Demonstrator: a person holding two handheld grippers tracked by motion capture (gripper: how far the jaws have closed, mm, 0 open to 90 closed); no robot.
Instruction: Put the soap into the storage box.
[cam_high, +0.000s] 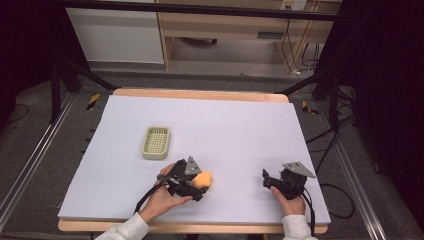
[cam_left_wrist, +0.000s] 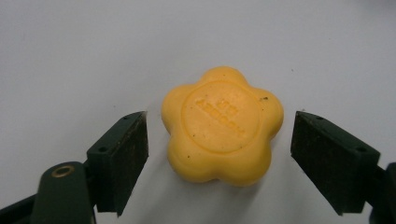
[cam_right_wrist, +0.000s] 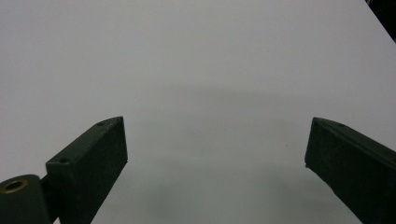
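Spread jaws of the left gripper (cam_left_wrist: 219, 154) flank, without touching, the yellow flower-shaped soap (cam_left_wrist: 222, 125); right gripper (cam_right_wrist: 215, 172) likewise open, well apart from the soap.

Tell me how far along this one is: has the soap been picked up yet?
Not yet. The left gripper is open, jaws either side of the yellow flower-shaped soap, which lies on the white table cover. The green soap dish sits empty. The right gripper is open, idle. Closing, lifting and probably placing remain.
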